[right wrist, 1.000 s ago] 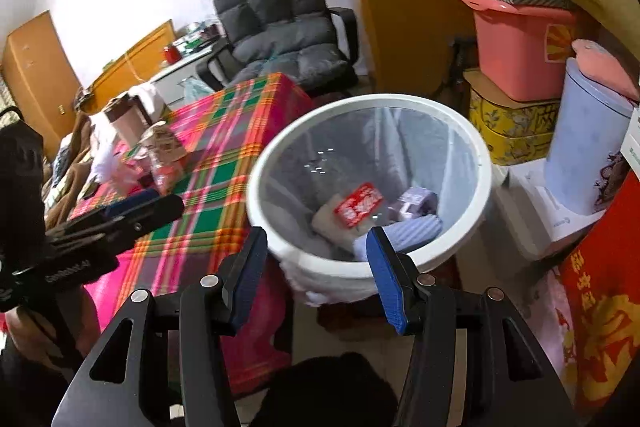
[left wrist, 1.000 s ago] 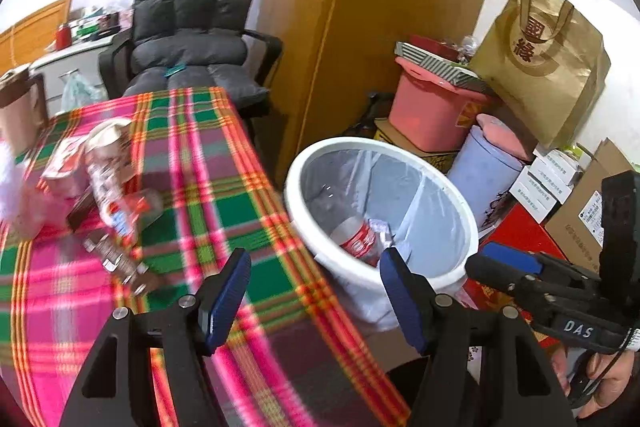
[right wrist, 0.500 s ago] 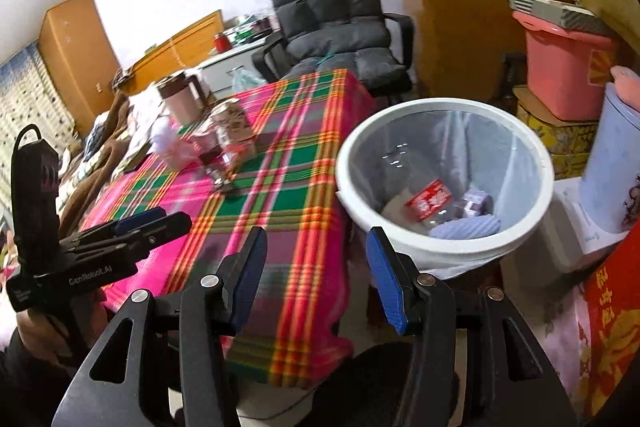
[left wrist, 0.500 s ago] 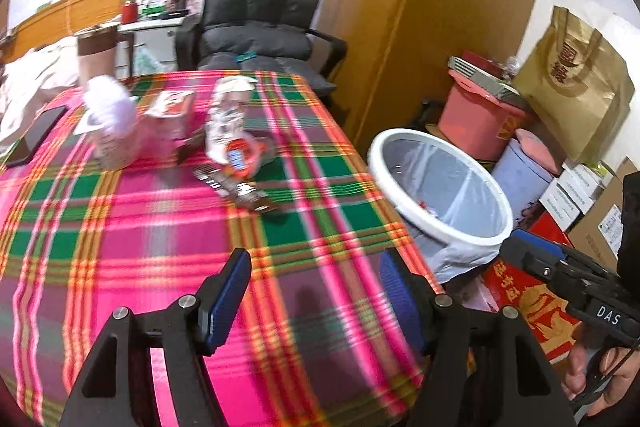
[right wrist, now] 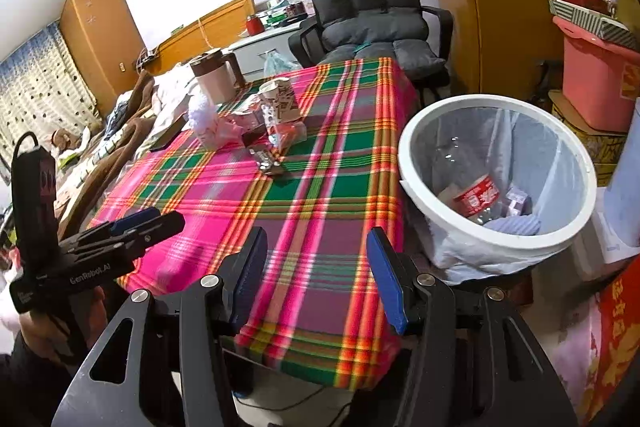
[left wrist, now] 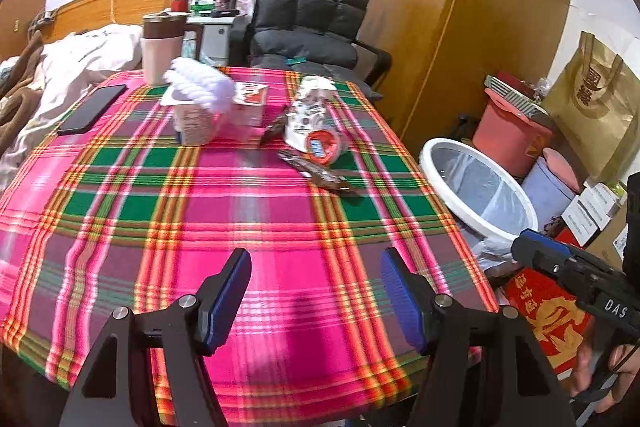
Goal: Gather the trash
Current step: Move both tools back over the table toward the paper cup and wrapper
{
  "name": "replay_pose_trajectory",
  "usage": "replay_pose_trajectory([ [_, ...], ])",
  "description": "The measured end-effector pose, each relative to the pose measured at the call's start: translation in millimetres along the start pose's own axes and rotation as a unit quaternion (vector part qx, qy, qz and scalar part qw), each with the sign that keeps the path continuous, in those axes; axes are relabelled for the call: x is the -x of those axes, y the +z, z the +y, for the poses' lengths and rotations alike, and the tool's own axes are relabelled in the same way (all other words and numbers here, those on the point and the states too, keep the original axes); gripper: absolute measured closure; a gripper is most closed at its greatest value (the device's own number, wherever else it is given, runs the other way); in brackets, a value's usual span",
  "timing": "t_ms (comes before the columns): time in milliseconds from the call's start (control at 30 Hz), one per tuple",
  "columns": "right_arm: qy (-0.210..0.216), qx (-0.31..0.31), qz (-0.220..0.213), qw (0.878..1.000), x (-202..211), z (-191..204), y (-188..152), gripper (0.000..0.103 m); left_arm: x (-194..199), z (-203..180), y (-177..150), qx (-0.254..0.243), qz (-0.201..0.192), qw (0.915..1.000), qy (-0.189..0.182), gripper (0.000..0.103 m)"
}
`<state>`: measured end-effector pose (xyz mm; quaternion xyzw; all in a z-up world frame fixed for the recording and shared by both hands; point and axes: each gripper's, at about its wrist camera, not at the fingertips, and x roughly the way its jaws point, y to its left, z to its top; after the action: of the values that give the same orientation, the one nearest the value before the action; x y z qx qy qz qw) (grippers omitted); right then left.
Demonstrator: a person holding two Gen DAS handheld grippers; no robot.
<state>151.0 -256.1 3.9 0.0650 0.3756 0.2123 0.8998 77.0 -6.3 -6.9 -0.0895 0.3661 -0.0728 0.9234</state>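
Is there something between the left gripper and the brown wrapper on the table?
Nothing visible. Between the open, empty left gripper and the brown wrapper lies only bare plaid tablecloth; the cups stand beyond it.

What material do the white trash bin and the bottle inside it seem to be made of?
The white trash bin looks like matte moulded plastic: a smooth, even rim, lined with a thin translucent bag. The bottle seems clear glossy plastic; highlights glint on it and its red label wraps around.

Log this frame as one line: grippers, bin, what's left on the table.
left gripper: open, empty | right gripper: open, empty | bin: bottle inside | table: wrapper, cups left
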Motion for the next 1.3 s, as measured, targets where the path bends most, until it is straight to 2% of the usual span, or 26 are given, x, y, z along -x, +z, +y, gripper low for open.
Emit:
replay_pose_trajectory([
  [500, 0.031, 0.047, 0.025, 0.998, -33.7, 32.9, 14.1, 0.049, 0.4, 40.9, 8.4, 0.041, -0.005, 0.9990, 0.018, 0.037],
  [1167, 0.037, 0.088, 0.073, 0.993, -101.3, 33.4, 42.8, 0.054, -28.6, 69.4, 58.2, 0.053, -0.020, 0.9980, 0.030, 0.037],
  [1300, 0.041, 0.092, 0.085, 0.991, -113.9, 34.0, 44.5, 0.060, -38.2, 74.1, 70.5, 0.055, -0.022, 0.9978, 0.032, 0.037],
])
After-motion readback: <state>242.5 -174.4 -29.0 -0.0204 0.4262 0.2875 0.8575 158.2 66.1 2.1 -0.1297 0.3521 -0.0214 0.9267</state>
